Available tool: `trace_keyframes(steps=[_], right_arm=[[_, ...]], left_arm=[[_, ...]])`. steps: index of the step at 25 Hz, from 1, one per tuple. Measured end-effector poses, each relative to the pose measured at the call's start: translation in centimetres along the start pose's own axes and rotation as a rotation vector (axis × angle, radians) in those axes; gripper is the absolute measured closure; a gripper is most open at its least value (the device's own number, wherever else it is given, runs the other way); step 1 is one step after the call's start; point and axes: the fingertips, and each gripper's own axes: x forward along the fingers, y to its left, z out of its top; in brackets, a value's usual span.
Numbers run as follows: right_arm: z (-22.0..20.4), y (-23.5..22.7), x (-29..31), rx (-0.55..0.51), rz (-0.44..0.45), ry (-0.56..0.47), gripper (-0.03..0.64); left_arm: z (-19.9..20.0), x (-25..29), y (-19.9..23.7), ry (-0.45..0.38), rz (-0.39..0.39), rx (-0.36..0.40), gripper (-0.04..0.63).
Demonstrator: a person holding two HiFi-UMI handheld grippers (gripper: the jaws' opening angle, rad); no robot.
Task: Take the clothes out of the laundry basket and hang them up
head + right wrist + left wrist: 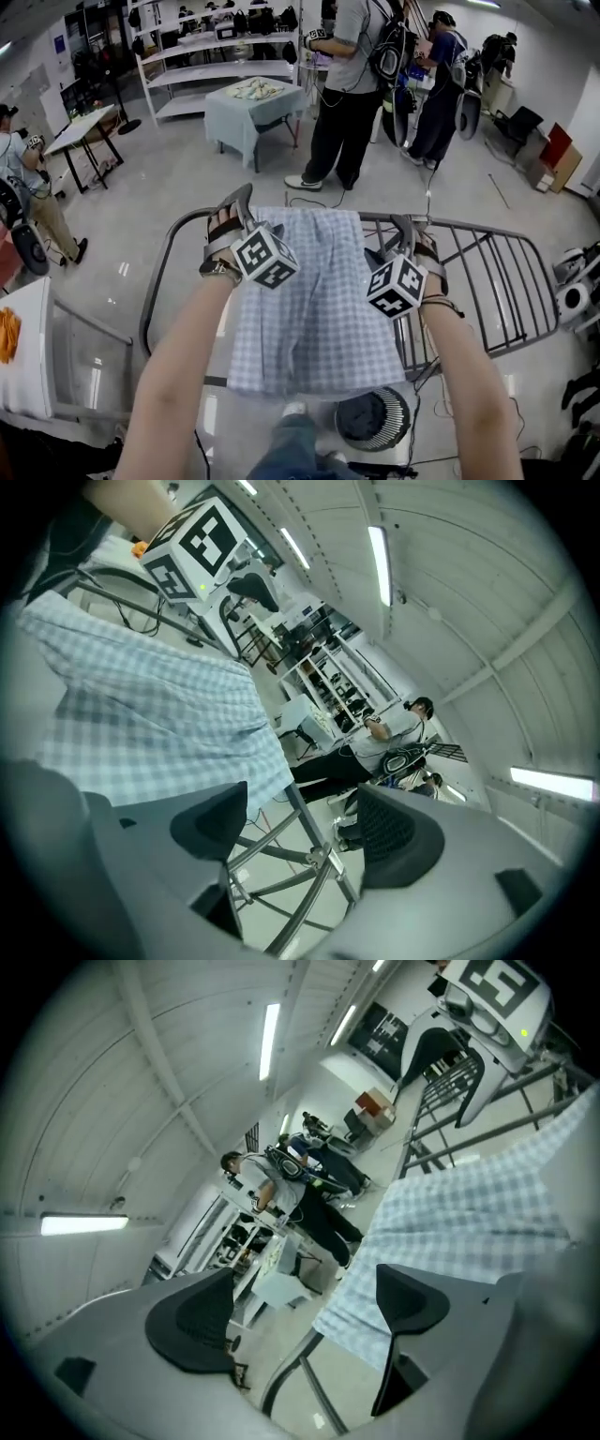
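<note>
A light blue checked cloth lies draped flat over the grey metal drying rack. My left gripper hovers at the cloth's far left corner, and my right gripper at its far right edge. In the left gripper view the jaws stand apart with only floor and a rack bar between them, and the cloth lies to the right. In the right gripper view the jaws are also apart and empty, with the cloth at the left. A dark round ribbed container sits under the rack.
Two people stand beyond the rack near a cloth-covered table and white shelves. Another person stands at the left. A white table is close on my left. Bare rack bars extend to the right.
</note>
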Motion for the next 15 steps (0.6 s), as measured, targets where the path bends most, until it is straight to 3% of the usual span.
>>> trace_keyframes(steps=[4, 9, 15], right_arm=[[-1.8, 0.4, -4.3, 0.056, 0.0, -0.011, 0.268], [-4.4, 0.9, -9.4, 0.072, -0.007, -0.025, 0.268], [-7.9, -0.9, -15.2, 0.179, -0.042, -0.035, 0.268]], left_arm=[[2.6, -3.6, -2.0, -0.017, -0.032, -0.062, 0.127], [5.1, -8.2, -3.4, -0.039, -0.013, -0.098, 0.126], [9.2, -13.6, -4.5, -0.089, 0.001, -0.179, 0.126]])
